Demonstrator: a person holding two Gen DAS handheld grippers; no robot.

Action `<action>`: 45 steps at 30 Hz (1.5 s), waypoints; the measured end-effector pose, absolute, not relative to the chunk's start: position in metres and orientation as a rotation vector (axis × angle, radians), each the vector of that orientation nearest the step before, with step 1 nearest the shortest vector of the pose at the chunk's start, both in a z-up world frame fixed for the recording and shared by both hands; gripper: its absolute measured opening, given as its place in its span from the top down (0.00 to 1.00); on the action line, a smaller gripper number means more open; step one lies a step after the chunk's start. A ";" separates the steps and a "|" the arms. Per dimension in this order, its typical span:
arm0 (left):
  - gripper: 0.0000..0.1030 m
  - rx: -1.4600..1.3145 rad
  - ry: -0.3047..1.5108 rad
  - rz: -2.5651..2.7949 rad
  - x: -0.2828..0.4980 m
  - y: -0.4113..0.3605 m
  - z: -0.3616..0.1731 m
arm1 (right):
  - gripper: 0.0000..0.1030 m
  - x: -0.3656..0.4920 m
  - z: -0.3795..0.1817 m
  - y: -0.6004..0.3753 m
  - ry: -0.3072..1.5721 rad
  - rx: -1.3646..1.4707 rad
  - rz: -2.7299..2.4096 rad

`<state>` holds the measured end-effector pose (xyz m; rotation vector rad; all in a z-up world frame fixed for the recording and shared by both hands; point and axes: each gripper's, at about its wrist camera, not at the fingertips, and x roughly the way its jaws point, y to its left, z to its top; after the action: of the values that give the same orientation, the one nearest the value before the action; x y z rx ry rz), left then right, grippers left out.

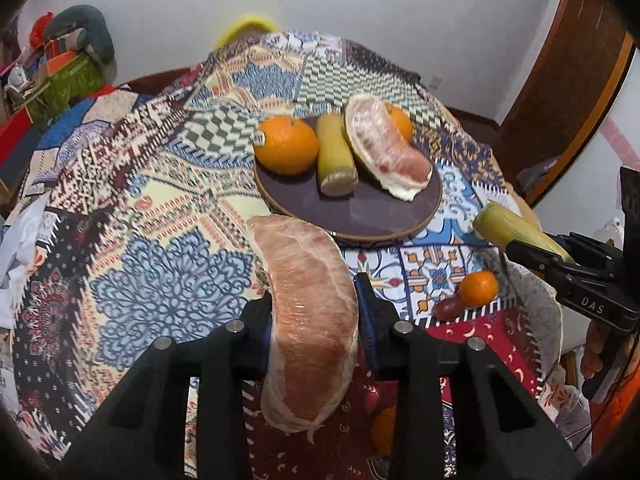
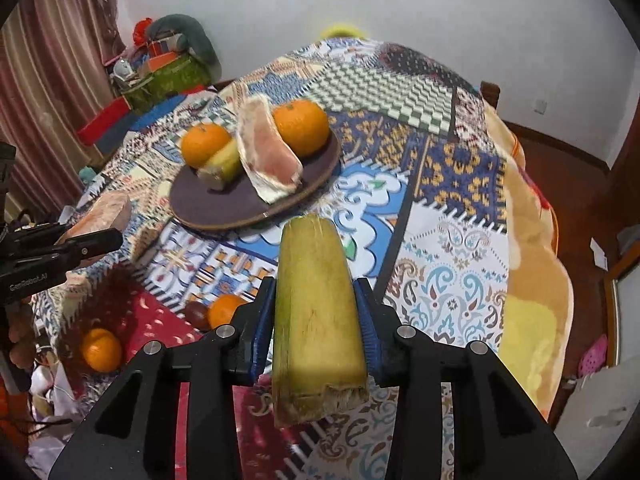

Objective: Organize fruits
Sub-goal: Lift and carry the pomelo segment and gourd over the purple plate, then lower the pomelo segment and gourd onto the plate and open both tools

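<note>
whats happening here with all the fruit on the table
A person is sorting fruit with a handheld gripper in each hand. The left gripper is clamped on a wrapped pomelo wedge, and the right gripper is clamped on a cut sugarcane piece; both are held above the patterned tablecloth. Ahead, the dark round plate already carries two oranges, another sugarcane piece and another pomelo wedge. A small orange and other small fruits lie loose on the cloth.

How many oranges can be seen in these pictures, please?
4: two on the dark plate, one at its left and one at its right; two on the tablecloth and. Others may be hidden.
</note>
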<state>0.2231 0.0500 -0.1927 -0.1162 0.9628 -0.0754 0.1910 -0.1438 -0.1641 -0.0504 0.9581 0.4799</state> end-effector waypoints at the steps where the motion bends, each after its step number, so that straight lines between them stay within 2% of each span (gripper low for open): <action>1: 0.67 -0.117 0.955 -0.075 0.223 0.050 -0.190 | 0.66 0.190 -0.162 -0.143 0.950 -0.052 0.482; 17: 0.67 -0.133 0.867 -0.080 0.241 0.057 -0.163 | 0.66 0.203 -0.131 -0.109 0.848 -0.051 0.540; 45: 0.67 -0.111 0.853 -0.086 0.316 0.067 -0.177 | 0.66 0.275 -0.148 -0.050 0.840 -0.083 0.635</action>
<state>0.3160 0.0665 -0.1772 -0.1110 0.8527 -0.0864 0.2750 -0.0500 -0.1481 -0.0834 0.8397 0.6352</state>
